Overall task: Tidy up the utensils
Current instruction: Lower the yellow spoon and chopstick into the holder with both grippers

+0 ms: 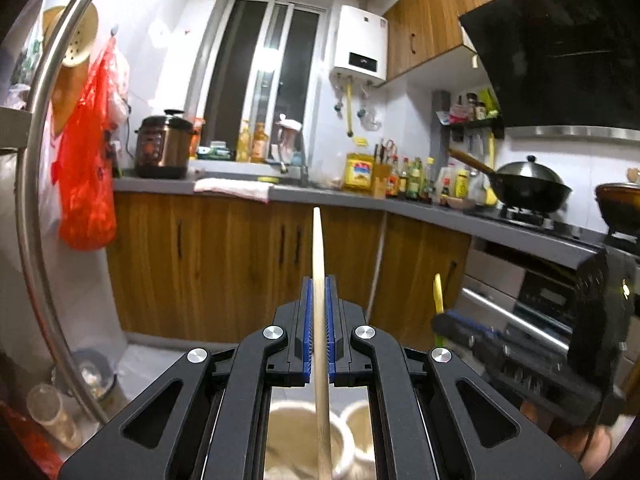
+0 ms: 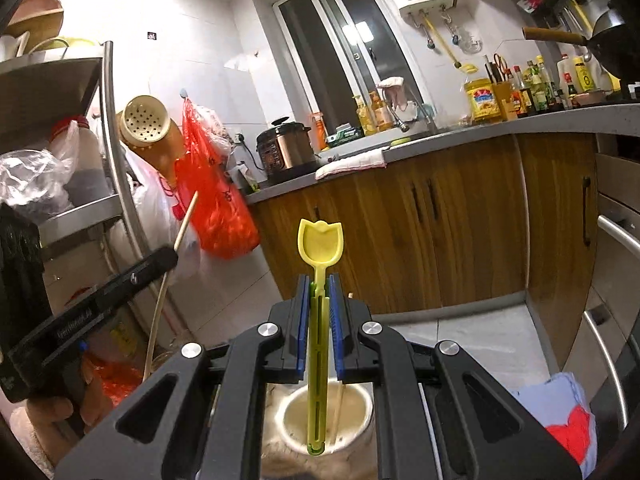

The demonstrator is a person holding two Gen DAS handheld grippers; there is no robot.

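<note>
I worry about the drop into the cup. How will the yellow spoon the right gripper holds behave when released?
The yellow spoon looks like thin slotted plastic, so probably light and slightly flexible. The right gripper holds it upright over the cup, so it would likely slide in and lean on the rim.

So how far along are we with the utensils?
Done: one thin stick already stands in the right cup. In hand: left gripper grips a chopstick above the left cup; right gripper grips the yellow spoon, its handle end in the cup. Left: release both.
</note>
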